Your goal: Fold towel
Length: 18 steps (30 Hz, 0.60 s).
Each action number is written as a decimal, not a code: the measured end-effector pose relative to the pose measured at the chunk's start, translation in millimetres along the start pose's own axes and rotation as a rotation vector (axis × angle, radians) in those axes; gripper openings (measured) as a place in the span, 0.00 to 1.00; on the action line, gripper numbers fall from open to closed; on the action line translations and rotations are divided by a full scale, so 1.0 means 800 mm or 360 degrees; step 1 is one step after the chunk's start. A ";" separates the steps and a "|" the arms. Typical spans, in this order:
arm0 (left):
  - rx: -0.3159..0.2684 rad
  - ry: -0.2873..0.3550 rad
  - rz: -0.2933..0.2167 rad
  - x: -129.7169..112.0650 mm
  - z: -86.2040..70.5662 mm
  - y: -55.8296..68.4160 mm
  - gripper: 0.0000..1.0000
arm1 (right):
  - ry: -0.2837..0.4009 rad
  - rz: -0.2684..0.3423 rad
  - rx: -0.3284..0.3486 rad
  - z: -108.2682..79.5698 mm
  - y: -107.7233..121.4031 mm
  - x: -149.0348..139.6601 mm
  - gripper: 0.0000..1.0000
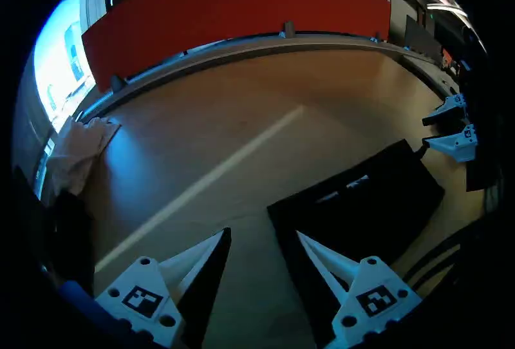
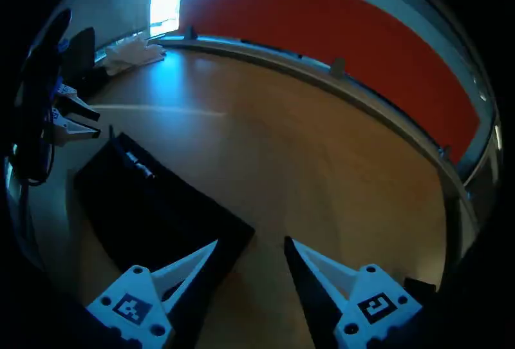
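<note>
1. A black towel (image 1: 360, 201) is seen lying on the wooden tabletop (image 1: 257, 104).
2. The left tongs (image 1: 261, 233) are held wide, empty, above one towel corner.
3. The right tongs (image 2: 251, 241) are held wide, empty, above another towel corner.

We saw a white plastic left gripper (image 1: 262, 232) and a matching right gripper (image 2: 251, 241): triangular fingers (image 1: 193, 259) with black inner faces, square black-and-white markers (image 1: 143, 301), seemingly ringed by small screw holes (image 1: 145, 261).

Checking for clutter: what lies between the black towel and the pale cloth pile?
Bare table with a light stripe separates towel from pile, in left gripper view.
</note>
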<state>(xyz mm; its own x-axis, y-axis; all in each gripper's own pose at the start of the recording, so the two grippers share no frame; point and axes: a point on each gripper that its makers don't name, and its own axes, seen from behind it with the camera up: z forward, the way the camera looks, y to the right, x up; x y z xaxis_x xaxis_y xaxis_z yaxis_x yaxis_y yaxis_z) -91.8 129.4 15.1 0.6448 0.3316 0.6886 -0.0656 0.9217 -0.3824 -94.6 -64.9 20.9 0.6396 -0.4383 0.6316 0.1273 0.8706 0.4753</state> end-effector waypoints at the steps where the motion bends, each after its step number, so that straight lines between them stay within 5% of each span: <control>1: 0.0000 0.0005 -0.0003 0.001 -0.001 0.000 0.69 | 0.0008 0.0000 -0.0002 -0.002 0.001 0.002 0.87; 2: 0.0000 0.0010 -0.0006 0.002 -0.003 -0.001 0.71 | 0.0016 0.0001 -0.0004 -0.003 0.002 0.003 0.94; 8: -0.0026 0.0023 -0.0031 0.003 -0.008 0.002 0.91 | 0.0038 0.0010 -0.0002 -0.012 0.001 0.005 0.96; 18: -0.0051 0.0055 -0.0061 0.003 -0.022 0.010 0.92 | 0.0069 0.0036 0.0010 -0.030 -0.009 0.005 0.98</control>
<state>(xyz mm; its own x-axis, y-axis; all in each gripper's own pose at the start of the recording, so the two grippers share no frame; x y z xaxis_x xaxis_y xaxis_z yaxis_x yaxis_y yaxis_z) -77.3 133.8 2.5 0.6723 0.2886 0.6816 -0.0163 0.9264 -0.3761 -74.7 -67.8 5.2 0.6747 -0.4080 0.6151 0.1078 0.8788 0.4648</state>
